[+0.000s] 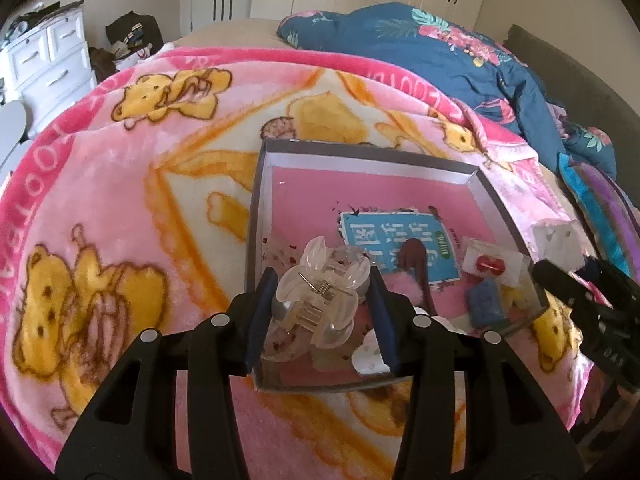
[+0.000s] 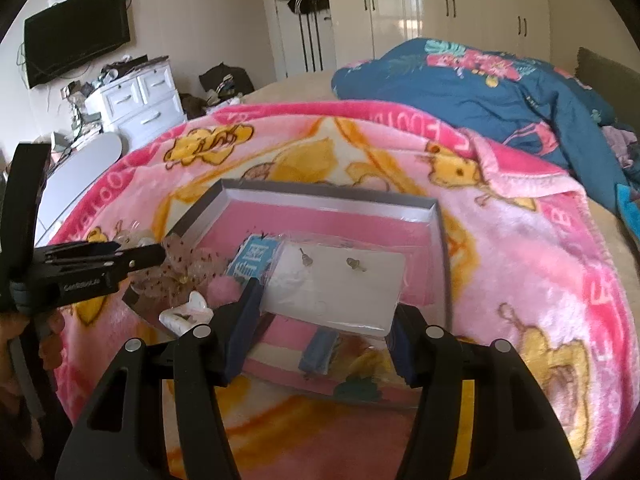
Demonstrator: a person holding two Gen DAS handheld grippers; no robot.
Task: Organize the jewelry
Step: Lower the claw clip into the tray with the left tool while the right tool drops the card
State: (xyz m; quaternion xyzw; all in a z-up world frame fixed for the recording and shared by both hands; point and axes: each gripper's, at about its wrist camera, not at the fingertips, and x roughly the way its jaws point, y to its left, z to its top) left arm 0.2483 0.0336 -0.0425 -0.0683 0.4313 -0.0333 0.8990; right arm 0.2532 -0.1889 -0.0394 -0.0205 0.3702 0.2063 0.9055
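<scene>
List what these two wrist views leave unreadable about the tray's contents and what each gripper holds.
- Left wrist view: the clear hair claw clip and the left gripper hide the near part of the tray.
- Right wrist view: the earring card in the right gripper shows only its back, and it covers the tray's middle.
- Left wrist view: the blue label is partly covered by a brown hair piece.

The pink blanket (image 1: 120,168) carries upside-down white lettering along its border at the upper right of the frame, partly readable as "FOOT". A blue card (image 1: 396,248) inside the box (image 1: 256,216) bears white Chinese characters, too distorted to read with certainty. At the left edge of the right wrist view, the left gripper (image 2: 140,258) has small white print, too blurred to make out.
</scene>
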